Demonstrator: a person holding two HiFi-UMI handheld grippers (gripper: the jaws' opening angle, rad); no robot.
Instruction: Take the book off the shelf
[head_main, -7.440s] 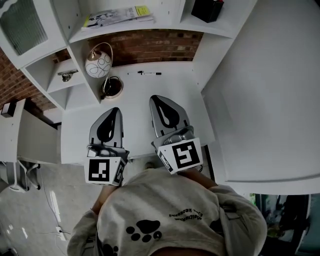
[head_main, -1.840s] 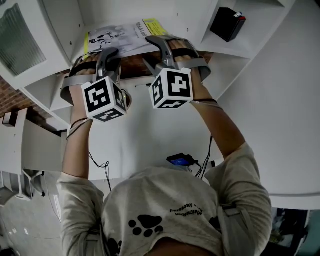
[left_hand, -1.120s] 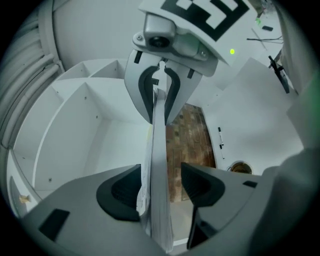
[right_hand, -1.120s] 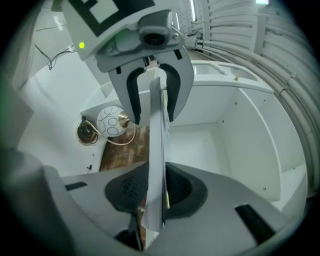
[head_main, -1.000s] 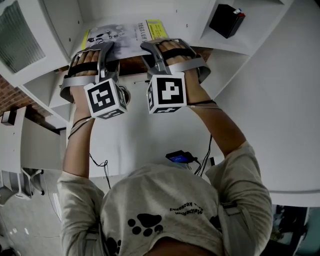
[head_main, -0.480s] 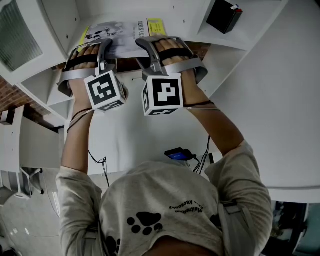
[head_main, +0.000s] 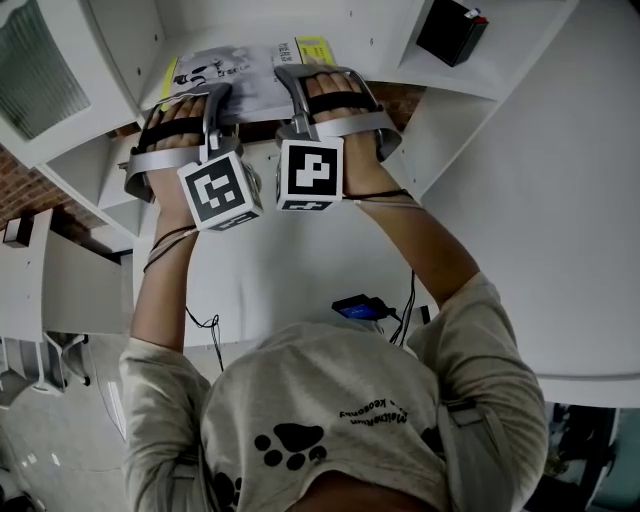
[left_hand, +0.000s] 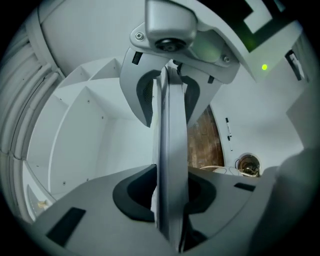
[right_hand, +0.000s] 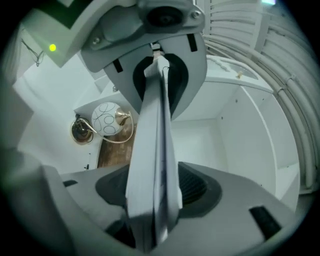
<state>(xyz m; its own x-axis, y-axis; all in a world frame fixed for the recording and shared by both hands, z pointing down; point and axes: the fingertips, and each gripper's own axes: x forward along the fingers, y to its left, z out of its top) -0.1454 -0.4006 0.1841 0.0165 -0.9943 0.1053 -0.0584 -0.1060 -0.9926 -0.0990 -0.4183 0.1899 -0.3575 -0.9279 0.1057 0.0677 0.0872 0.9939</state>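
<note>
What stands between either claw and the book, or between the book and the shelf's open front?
Nothing visible. The book lies edge-on inside both: the left claw has just closed on it, and the right claw has just opened with it between its jaws. Nothing shows in its way out.

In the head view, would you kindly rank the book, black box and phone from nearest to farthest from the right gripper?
1. Book, between the right gripper's jaws, which have just been opening.
2. Black box, up to the right.
3. Phone, low, at the desk's near edge.
</note>
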